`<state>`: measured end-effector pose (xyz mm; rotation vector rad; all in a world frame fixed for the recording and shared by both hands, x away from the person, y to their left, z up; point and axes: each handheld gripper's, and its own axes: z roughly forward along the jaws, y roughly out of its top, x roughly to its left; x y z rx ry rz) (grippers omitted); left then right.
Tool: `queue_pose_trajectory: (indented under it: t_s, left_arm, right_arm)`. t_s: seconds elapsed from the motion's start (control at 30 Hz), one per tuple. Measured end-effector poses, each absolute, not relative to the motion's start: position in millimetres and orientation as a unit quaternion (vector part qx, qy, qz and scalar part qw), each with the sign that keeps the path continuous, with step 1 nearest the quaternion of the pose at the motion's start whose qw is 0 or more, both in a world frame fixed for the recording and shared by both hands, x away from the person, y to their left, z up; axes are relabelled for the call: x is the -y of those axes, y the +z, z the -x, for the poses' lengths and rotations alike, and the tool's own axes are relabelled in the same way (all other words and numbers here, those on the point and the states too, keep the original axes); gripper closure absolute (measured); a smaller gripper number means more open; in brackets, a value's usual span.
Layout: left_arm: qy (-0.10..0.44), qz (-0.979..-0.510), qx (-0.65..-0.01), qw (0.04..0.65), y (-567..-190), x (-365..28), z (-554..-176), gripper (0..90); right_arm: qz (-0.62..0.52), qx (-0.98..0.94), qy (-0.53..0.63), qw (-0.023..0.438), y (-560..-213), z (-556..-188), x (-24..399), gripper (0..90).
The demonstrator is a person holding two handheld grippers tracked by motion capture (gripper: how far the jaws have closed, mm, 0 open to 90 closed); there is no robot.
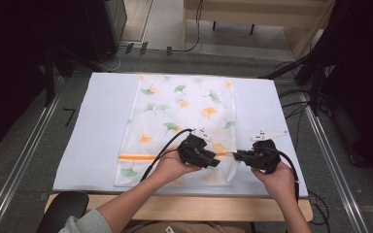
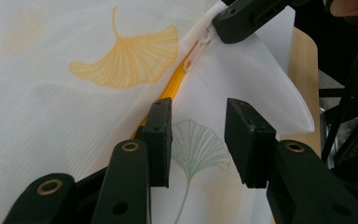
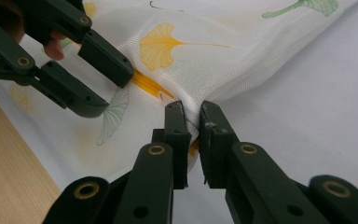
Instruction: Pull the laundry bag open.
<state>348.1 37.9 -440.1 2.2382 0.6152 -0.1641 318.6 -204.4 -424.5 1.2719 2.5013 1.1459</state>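
From above, a leaf-printed mesh bag [image 1: 179, 124] lies on the white table [image 1: 92, 136], both grippers at its near right edge. The left gripper [image 2: 198, 140] stands open over the orange zipper [image 2: 175, 86]. The right gripper [image 3: 193, 140] pinches the bag's edge.

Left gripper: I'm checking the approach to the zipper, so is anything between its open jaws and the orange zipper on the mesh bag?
Nothing visible blocks it. The left gripper hangs open just over the mesh bag, its jaws astride the orange zipper. The right gripper pinches the bag's edge at the zipper's end, beyond the left jaws.
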Motion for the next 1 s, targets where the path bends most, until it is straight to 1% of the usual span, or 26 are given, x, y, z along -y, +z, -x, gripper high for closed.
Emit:
queue_pose_trajectory:
  t_s: [0.13,0.33,0.57,0.83,1.0]
  left_arm:
    - [-0.062,-0.883,-0.242,0.398,-443.5,-31.9,-349.0,62.2]
    - [-0.063,-0.882,-0.243,0.398,-446.9,-29.8,-352.5,61.9]
    - [-0.066,-0.877,-0.235,0.415,-446.6,-27.4,-351.7,62.0]
    - [-0.074,-0.876,-0.229,0.418,-444.9,-25.5,-350.0,71.1]
    - [-0.08,-0.874,-0.239,0.416,-445.7,-24.9,-351.0,73.3]
  right_arm:
    - [-0.411,-0.825,0.384,0.061,-423.3,-317.5,203.9,84.7]
    - [-0.393,-0.829,0.396,0.049,-421.0,-316.4,201.7,84.9]
    - [-0.375,-0.833,0.404,0.043,-418.2,-314.9,198.5,84.9]
    - [-0.372,-0.838,0.397,0.044,-419.5,-314.9,194.8,84.9]
    - [-0.369,-0.84,0.396,0.042,-419.6,-314.4,191.1,84.9]
